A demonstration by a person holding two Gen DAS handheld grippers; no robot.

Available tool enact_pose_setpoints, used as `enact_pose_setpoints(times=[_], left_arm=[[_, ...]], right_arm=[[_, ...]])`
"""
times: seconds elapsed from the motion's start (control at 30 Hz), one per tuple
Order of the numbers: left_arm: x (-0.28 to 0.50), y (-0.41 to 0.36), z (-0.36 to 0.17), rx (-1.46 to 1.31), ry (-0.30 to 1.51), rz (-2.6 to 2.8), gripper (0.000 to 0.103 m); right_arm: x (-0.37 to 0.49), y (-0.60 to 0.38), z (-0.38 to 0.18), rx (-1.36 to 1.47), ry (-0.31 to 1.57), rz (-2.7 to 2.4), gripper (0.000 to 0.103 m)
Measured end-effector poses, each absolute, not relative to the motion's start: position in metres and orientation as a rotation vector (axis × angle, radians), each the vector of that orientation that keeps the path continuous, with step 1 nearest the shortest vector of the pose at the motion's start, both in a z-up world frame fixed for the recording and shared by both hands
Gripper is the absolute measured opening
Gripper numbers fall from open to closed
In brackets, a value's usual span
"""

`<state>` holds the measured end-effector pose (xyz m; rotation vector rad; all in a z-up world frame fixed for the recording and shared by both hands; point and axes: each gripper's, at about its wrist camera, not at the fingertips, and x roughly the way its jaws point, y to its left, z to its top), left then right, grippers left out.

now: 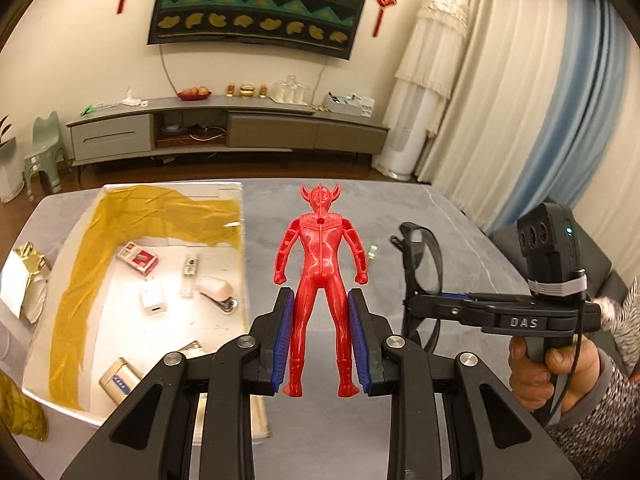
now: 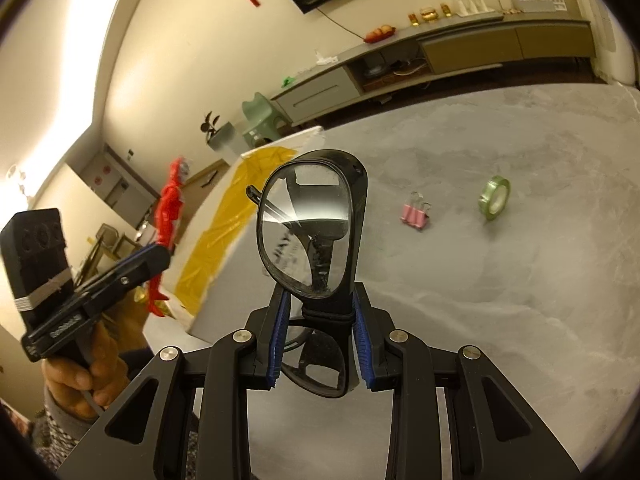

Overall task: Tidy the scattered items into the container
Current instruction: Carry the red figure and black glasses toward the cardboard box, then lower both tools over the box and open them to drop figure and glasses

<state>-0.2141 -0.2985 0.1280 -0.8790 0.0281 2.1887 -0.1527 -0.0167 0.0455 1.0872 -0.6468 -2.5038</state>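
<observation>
between left hand-held gripper (image 1: pixel 320 334) pads: red figure (image 1: pixel 320 276).

**Hidden, Cropped, Too Small**

Lower lens of the glasses (image 2: pixel 316 364) half masked between the right tool (image 2: pixel 320 344) pads. Near corner of the white box (image 1: pixel 40 394) cut behind the left tool (image 1: pixel 320 344). Print on the red-and-white packet (image 1: pixel 137 258) inside too small to read. Counter (image 2: pixel 500 280) front edge lost past the frame.
</observation>
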Motion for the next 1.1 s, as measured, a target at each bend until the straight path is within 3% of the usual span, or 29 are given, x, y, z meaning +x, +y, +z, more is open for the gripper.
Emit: enact_pose_setpoints(times=[1.1], left_arm=[[-0.260, -0.409, 0.140, -0.853, -0.208, 2.352, 0.029]], right_arm=[[-0.188, -0.136, 0.133, 0.981, -0.396, -2.485, 0.031]])
